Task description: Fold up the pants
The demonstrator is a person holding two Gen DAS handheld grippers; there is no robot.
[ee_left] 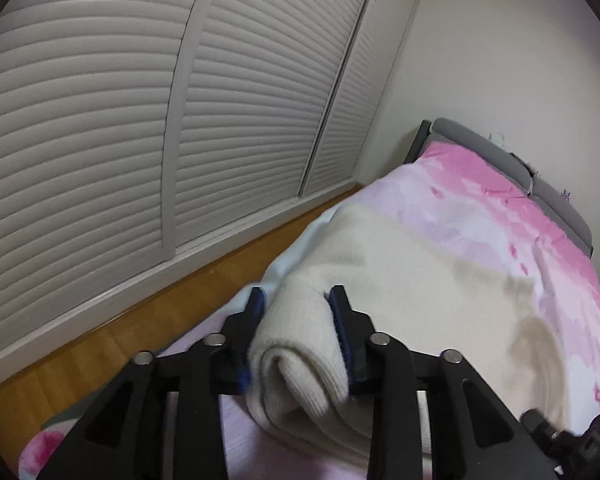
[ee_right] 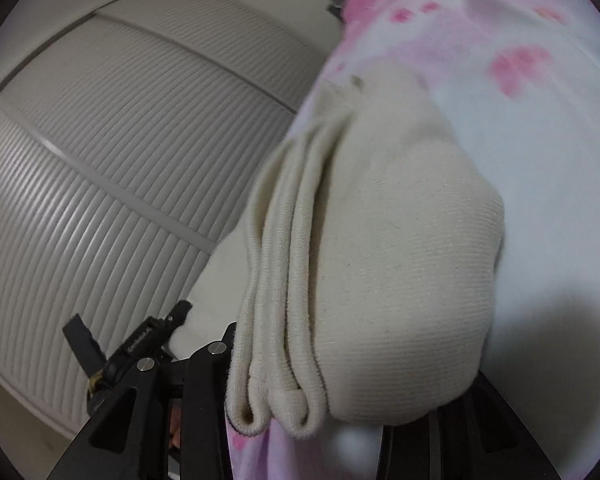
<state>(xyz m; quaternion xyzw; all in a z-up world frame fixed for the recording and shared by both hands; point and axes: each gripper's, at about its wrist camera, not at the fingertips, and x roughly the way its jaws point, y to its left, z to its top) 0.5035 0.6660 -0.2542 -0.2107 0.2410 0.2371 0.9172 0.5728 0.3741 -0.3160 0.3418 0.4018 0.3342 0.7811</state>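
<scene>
The cream knit pants (ee_left: pixel 412 280) lie on the pink bedspread (ee_left: pixel 520 208), partly folded into thick layers. My left gripper (ee_left: pixel 298 300) is shut on a rolled fold of the pants at their near left edge. In the right wrist view the pants (ee_right: pixel 380 248) fill the middle as a stack of folded layers. They drape over my right gripper (ee_right: pixel 324 360) and hide its fingertips. Only its black left arm shows beside the cloth. The other gripper (ee_right: pixel 140 344) shows at the lower left of that view.
White louvred wardrobe doors (ee_left: pixel 140 120) run along the left. A strip of wooden floor (ee_left: pixel 160 320) lies between them and the bed. A grey headboard (ee_left: pixel 540 184) stands at the far end of the bed.
</scene>
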